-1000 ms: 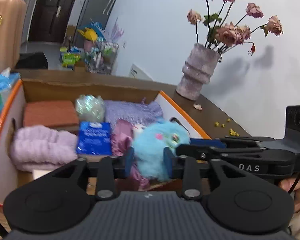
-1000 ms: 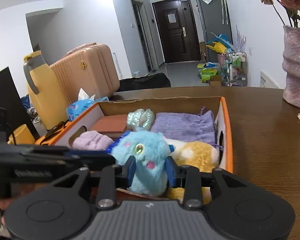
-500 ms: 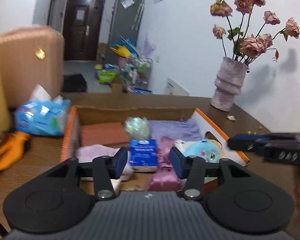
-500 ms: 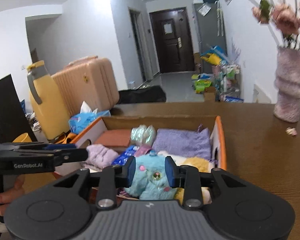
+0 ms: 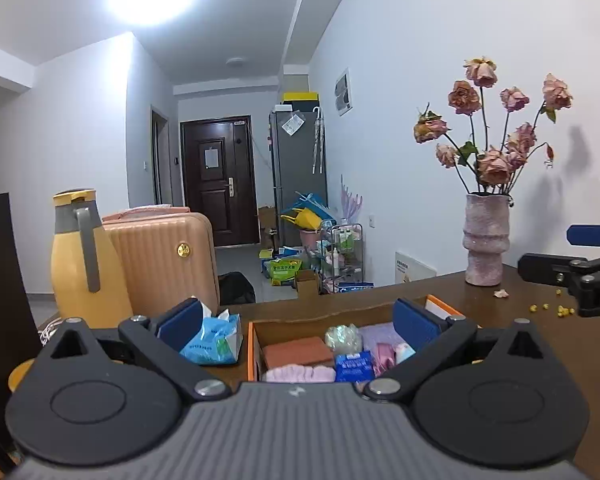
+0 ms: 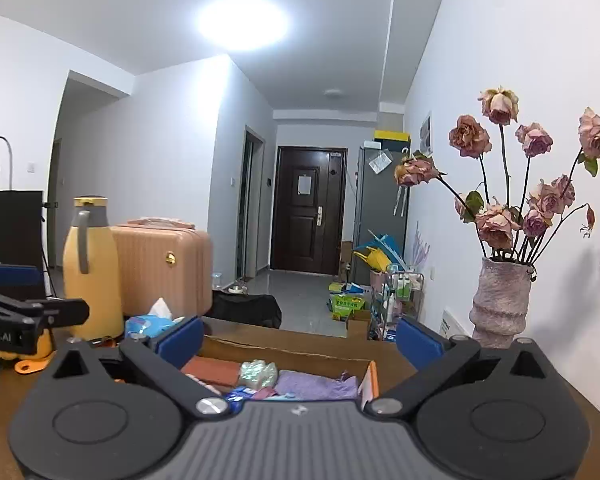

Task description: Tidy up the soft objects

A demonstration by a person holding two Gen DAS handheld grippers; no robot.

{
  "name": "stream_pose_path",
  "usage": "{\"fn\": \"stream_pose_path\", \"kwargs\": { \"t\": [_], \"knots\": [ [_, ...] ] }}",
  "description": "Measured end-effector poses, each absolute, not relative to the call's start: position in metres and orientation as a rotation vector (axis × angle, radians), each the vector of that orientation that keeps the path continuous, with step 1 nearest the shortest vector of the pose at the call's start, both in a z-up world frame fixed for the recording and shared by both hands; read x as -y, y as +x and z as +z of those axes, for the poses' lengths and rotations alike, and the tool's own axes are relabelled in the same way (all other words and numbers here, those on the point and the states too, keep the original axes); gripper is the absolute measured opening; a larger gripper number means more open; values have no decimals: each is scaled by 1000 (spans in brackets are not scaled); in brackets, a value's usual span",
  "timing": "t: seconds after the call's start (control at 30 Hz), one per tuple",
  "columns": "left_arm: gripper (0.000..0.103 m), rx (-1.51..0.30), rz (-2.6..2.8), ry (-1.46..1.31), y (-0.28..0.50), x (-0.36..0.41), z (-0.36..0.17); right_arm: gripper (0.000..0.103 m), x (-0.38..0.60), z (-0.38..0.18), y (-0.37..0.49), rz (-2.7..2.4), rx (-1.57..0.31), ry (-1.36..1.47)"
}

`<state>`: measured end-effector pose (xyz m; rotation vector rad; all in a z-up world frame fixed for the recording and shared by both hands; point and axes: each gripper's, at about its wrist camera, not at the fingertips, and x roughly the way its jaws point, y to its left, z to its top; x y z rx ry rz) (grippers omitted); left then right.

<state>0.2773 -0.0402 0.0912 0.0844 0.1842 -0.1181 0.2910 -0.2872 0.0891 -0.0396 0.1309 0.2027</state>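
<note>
Yellow thermos jug stands far left, beside a peach suitcase; next comes a blue tissue pack on the wooden table. Just right of it is the cardboard box with orange edges, and inside lie the soft objects: a rust-brown pad, a pink towel, a shiny pouch, a blue packet and a purple cloth. The left gripper and right gripper have just opened wide, nothing between the jaws. Far right stands a vase with dried roses.
</note>
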Motion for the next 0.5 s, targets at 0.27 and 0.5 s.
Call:
{"fn": "stream_pose_path", "kwargs": {
  "t": [0.27, 0.5],
  "knots": [
    [103, -172, -124, 53, 239, 36, 87, 103, 285, 87, 251, 176, -99, -29],
    [103, -138, -87, 32, 186, 25, 80, 103, 281, 79, 186, 142, -62, -16]
  ]
}}
